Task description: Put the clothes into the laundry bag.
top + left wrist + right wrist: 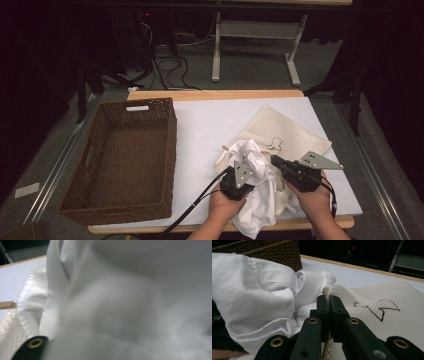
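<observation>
Item 1: white garment (255, 180), crumpled, lying at the near edge of the table (210, 125) and partly over the cream cloth bag; one fold hangs past the table's front edge. No label or print legible on it.

Item 2: cream waffle-weave bag (285, 132), flat on the white table cover, right of centre. Bears a small dark outline drawing (382, 308); no readable writing.

Item 3: left gripper (239, 176), pushed into the white garment; fabric covers its jaws, so whether they pinch the cloth cannot be told.

Item 4: right gripper (329, 302), jaws closed tight on the bag's folded edge, just beside the garment.

Item 5: brown wicker basket (100, 150), left side of table, well apart from the cloths, unmarked.

Item 6: wooden clothespin (7, 305), beside the garment.
</observation>
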`<state>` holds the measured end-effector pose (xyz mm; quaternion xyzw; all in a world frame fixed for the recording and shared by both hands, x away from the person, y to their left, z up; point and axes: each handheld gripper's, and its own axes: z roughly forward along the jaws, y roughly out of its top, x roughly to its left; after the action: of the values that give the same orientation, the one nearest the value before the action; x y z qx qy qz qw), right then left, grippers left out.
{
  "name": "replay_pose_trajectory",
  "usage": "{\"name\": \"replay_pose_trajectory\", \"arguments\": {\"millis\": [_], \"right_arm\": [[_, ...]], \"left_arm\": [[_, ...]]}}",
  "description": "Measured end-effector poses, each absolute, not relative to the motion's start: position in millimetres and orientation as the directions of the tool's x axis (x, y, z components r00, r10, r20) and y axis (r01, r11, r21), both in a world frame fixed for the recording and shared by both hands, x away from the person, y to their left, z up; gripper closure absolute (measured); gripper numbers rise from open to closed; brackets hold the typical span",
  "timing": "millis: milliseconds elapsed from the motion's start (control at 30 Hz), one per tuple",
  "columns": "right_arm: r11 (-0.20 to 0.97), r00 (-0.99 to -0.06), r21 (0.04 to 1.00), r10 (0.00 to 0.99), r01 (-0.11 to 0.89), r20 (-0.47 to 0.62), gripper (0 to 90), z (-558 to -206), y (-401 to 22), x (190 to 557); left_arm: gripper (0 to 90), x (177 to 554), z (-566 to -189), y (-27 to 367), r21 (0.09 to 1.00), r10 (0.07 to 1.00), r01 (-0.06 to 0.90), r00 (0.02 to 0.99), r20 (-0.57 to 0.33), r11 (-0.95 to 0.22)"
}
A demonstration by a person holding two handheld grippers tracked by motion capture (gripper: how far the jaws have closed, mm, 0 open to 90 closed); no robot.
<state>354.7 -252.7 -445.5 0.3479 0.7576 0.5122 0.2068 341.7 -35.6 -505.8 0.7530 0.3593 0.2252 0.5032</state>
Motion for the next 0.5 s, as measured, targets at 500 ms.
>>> {"name": "replay_pose_trajectory", "arguments": {"millis": [500], "right_arm": [[0.249, -0.670, 0.918, 0.742, 0.307, 0.023, 88.4, -447, -250, 353]], "left_arm": [[36.9, 298, -484, -2, 0.959, 0.717, 0.245, 0.693, -0.071, -0.141]]}}
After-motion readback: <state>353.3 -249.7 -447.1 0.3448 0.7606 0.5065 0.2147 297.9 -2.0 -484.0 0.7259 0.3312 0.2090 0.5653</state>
